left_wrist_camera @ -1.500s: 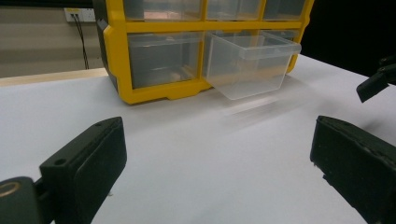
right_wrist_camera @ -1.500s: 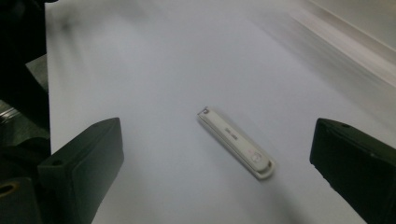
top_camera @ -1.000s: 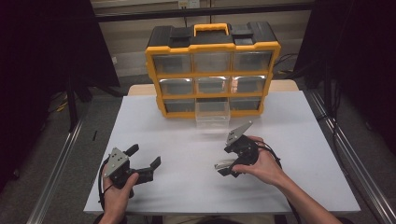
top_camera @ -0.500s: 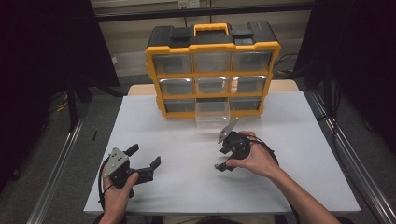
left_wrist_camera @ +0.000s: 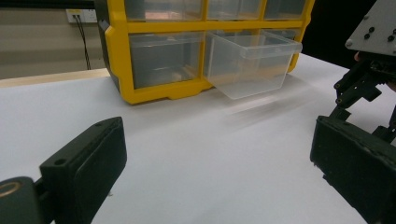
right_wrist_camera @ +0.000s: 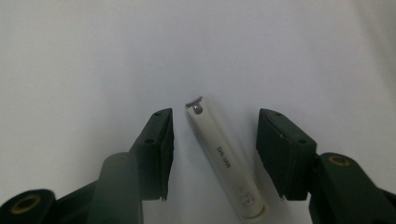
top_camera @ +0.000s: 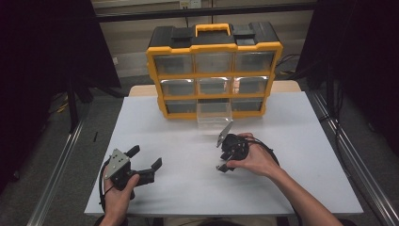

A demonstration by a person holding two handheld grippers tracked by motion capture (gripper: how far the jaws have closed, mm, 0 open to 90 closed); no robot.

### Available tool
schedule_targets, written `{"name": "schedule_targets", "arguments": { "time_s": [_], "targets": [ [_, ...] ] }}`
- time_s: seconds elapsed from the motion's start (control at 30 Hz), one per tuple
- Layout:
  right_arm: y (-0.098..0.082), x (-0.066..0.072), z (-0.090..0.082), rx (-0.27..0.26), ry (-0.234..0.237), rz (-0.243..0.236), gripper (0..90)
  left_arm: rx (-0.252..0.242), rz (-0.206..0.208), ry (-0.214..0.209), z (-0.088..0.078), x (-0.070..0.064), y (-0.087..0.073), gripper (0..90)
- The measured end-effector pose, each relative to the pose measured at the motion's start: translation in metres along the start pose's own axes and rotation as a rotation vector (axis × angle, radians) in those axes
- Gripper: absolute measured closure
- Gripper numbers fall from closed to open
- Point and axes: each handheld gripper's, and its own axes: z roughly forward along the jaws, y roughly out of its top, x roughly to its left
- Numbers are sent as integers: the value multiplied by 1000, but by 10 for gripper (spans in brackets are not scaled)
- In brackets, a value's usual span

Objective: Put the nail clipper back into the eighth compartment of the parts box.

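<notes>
The high view looked forward and down from above the person's side of the white table (top_camera: pixel 197 188), taking in the yellow drawer cabinet (top_camera: pixel 214 70) at the far edge. The left gripper view sat low and close over the tabletop, facing that cabinet (left_wrist_camera: pixel 154 93) and its pulled-out clear drawer (left_wrist_camera: pixel 247 60), both shared with the high view. The right gripper view pointed steeply down, very near the table surface (right_wrist_camera: pixel 93 56).

We count one organizer (top_camera: pixel 214 70) with nine drawers, one drawer (top_camera: pixel 214 115) pulled out, one nail clipper (right_wrist_camera: pixel 224 161), two grippers (top_camera: pixel 129 168) (top_camera: pixel 225 151), and one bench (top_camera: pixel 188 188).
</notes>
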Motion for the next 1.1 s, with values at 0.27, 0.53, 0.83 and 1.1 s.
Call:
{"name": "schedule_targets", "arguments": {
  "time_s": [0.27,0.53,0.83,1.1],
  "targets": [
    [0,2,4,29,-22,-39,586,-5,-2,-2,0,0,0,38],
    [1,7,5,41,-55,-57,618,-7,4,-14,0,0,1,38],
    [1,7,6,35,-70,-65,691,-6,0,-1,0,0,1,38],
    [3,9,7,33,-69,-65,772,-2,2,1,-1,0,1,38]
  ]
}}
